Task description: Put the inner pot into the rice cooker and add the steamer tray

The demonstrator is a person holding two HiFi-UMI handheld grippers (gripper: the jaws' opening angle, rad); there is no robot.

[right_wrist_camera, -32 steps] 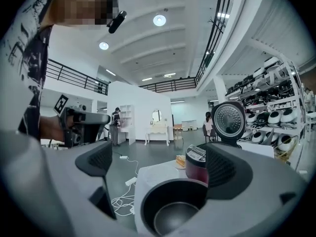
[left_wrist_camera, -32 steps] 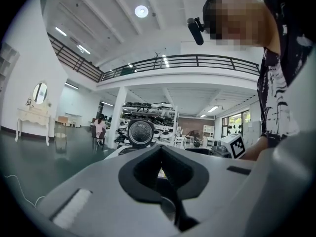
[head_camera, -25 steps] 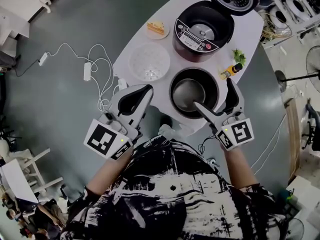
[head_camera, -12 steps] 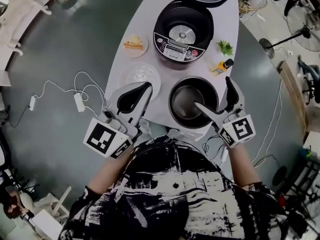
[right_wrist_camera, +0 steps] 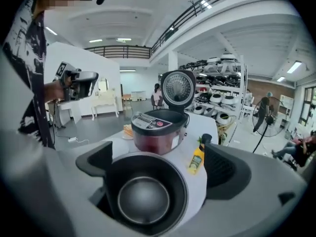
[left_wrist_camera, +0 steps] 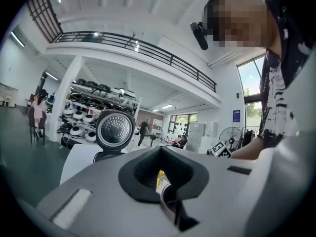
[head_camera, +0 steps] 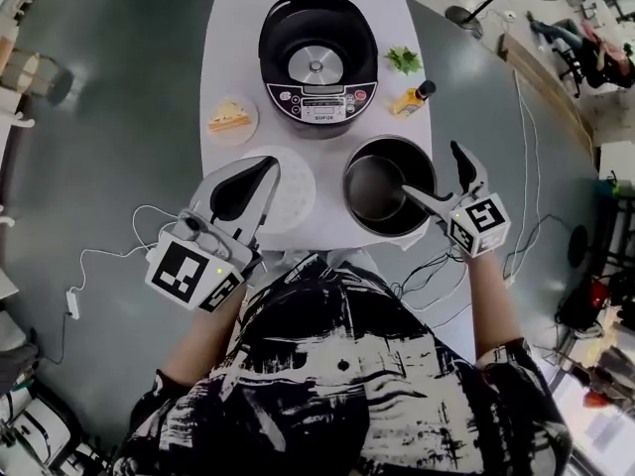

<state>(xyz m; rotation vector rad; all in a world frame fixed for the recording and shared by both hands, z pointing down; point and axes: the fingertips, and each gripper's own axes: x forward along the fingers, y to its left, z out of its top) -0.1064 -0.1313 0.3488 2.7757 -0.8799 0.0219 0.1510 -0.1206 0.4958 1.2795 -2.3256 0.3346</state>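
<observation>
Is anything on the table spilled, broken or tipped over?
No, nothing looks wrong. The inner pot stands upright on the table, the steamer tray lies flat beside it, and the rice cooker sits with its lid open. No spills or damage show.

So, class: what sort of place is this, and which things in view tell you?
Probably an appliance showroom or test hall: shelves stacked with rice cookers, a railed mezzanine above an open floor, and a standing fan.
</observation>
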